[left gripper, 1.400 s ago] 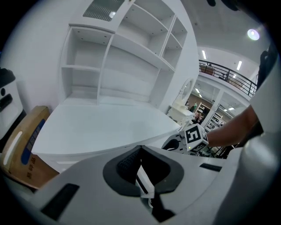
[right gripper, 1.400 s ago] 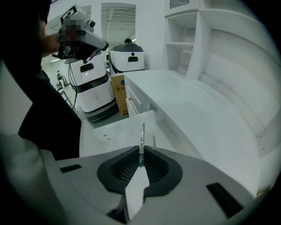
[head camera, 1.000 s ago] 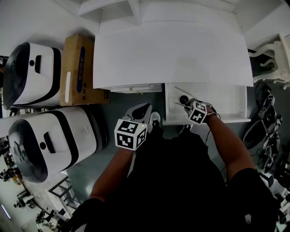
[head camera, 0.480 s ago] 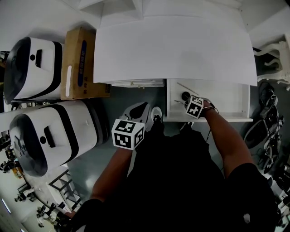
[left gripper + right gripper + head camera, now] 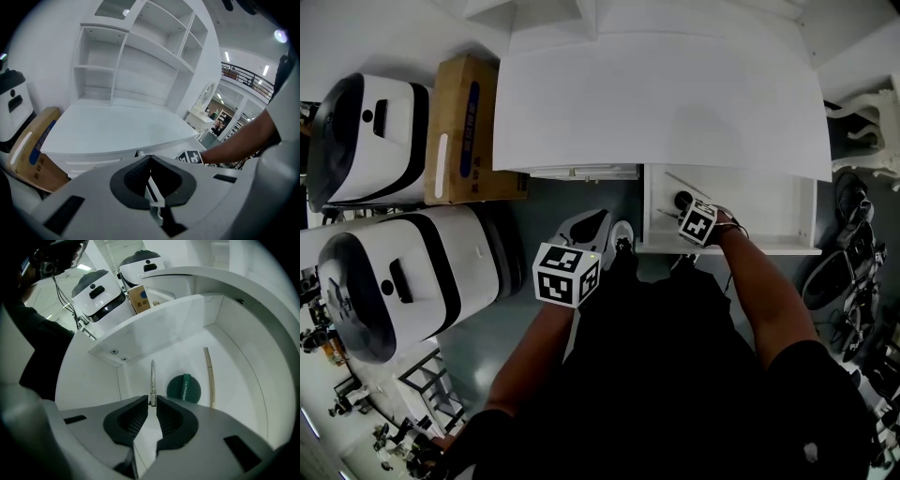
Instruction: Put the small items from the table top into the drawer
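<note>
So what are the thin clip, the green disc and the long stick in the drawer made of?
The thin silvery toothed clip: likely metal, dull sheen. The dark green round disc: matte, perhaps plastic or rubber. The long pale tan stick: probably bare wood or bamboo, by colour.

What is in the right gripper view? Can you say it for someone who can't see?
The right gripper pinches the near end of a thin metal clip, holding it inside an open white drawer. On the drawer floor beyond lie a dark green round disc and a thin tan stick.
</note>
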